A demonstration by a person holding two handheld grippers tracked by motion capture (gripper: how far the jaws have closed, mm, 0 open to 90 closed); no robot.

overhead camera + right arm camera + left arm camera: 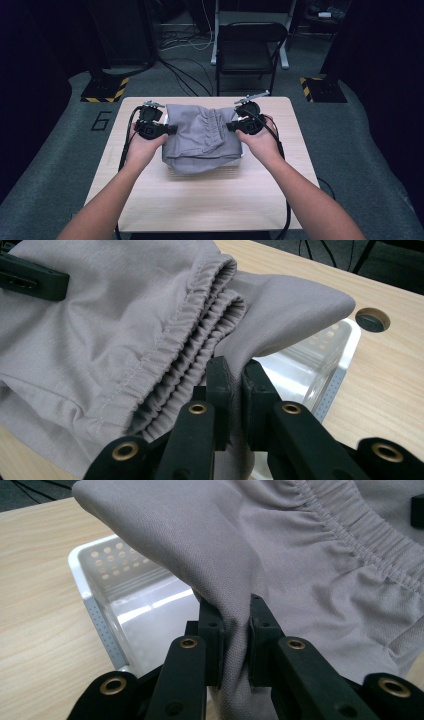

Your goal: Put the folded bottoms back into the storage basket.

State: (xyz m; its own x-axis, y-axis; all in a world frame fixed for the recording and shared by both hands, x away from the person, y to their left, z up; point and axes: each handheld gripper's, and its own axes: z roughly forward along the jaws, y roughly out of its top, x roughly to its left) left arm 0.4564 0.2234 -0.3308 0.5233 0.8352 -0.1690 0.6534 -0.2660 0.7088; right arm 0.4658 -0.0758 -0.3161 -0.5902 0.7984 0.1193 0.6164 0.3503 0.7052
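A folded grey garment (200, 137) with an elastic waistband (200, 335) hangs over a white perforated basket (107, 580) on the wooden table (210, 200). My left gripper (170, 130) pinches the cloth's left edge, and the fabric (235, 645) is squeezed between its black pads. My right gripper (231, 126) is shut on the right edge, with cloth (235, 365) bunched between its pads. The garment is stretched between both grippers and covers most of the basket (320, 360). In the right gripper view, the other gripper's jaw tip shows at the upper left.
A black folding chair (250, 50) stands beyond the far table edge. Cables lie on the grey floor (185, 75). Yellow-black striped stand bases (105, 90) flank the table. A round hole (372, 320) sits in the tabletop near the basket's corner.
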